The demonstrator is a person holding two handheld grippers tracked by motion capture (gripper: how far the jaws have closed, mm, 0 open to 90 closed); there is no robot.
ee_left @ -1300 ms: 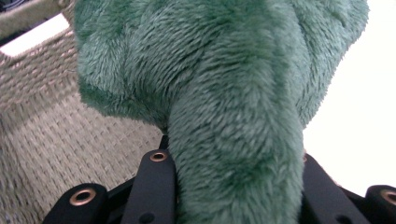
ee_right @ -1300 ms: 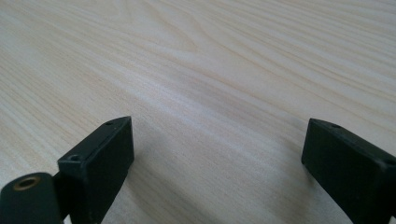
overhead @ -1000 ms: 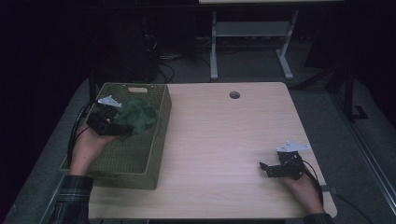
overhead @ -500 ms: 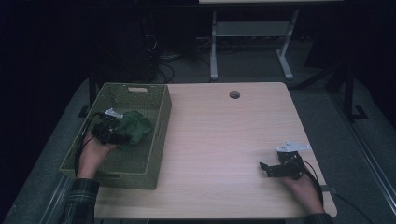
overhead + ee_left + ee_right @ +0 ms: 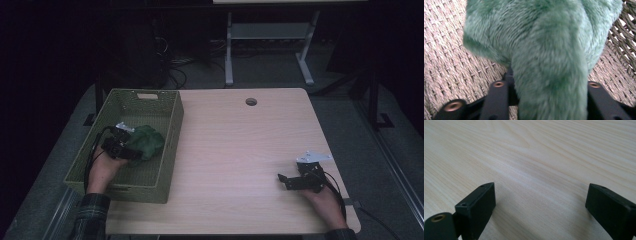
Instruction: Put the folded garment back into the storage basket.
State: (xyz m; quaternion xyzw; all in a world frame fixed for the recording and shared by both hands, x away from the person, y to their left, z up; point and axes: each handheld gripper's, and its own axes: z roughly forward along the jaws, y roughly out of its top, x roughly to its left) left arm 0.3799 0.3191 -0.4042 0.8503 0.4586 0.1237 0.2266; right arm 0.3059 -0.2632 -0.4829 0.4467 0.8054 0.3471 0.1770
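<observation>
A green plush toy (image 5: 148, 139) lies on the woven floor of the olive basket (image 5: 171, 131) at the table's left. My left gripper (image 5: 134, 150) is low inside the basket, pointing right at the toy. In the left gripper view the toy (image 5: 544, 50) sits between the two black jaws of my left gripper (image 5: 546, 100). Those jaws have just been opening, and a small gap shows beside the left jaw. My right gripper (image 5: 283, 181) rests on the table near the front right edge. It is open, with bare wood between the jaws of the right gripper (image 5: 540, 202).
The light wood table (image 5: 240, 150) has a round cable hole (image 5: 251, 101) near its far edge. The basket walls stand around my left hand. A white desk frame (image 5: 267, 35) and cables are on the dark floor beyond the table.
My left hand has sunk with the green toy from the basket's rim level down onto its floor, and its jaws stand wider around the toy. The right hand has not moved.
</observation>
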